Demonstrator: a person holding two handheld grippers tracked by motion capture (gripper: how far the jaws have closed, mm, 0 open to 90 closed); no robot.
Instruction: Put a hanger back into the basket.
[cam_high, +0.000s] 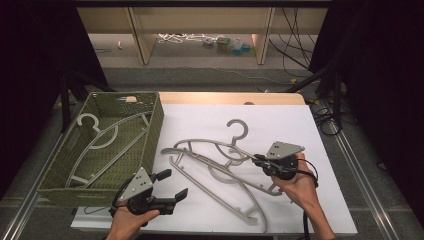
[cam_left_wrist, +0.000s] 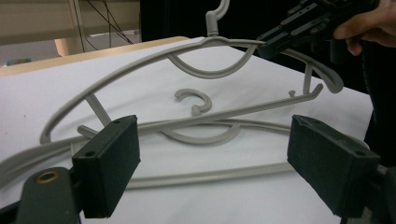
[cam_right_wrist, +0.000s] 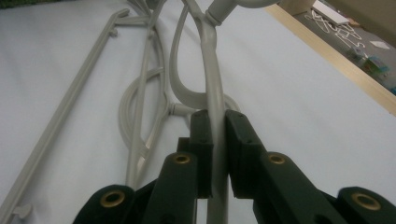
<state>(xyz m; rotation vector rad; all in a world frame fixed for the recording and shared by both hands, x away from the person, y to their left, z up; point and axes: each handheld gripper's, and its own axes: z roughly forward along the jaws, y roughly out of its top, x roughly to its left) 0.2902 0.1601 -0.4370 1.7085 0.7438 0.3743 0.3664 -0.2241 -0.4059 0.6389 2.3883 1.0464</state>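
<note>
Right gripper (cam_high: 258, 159) is clamped on the upper arm of a grey hanger (cam_high: 210, 146); in the right gripper view (cam_right_wrist: 214, 154) the rod runs straight between the two black jaws, both pads pressed on it. Held hanger is the top one of a pile on the white table sheet (cam_high: 280, 125), hook pointing away from the person, and it looks tilted up off the sheet at the gripped side. Second grey hanger (cam_high: 220, 192) lies flat under and beside it, the two crossing, its hook (cam_left_wrist: 194, 100) seen in the left gripper view lying on the sheet under the raised one. Right hand (cam_high: 300, 182) comes in from the bottom right, cable trailing from the gripper.

Left gripper (cam_high: 172, 186) has its jaws spread wide, nothing between them, held just above the near left part of the sheet, aimed at the pile, near the hangers but apart from them. Left hand (cam_high: 131, 220) at the bottom edge.

Green woven basket (cam_high: 155, 125) sits at the left edge of the sheet, just beside the left gripper. Third grey hanger (cam_high: 100, 145) lies inside it, on the basket floor, hook toward the far left corner.
</note>
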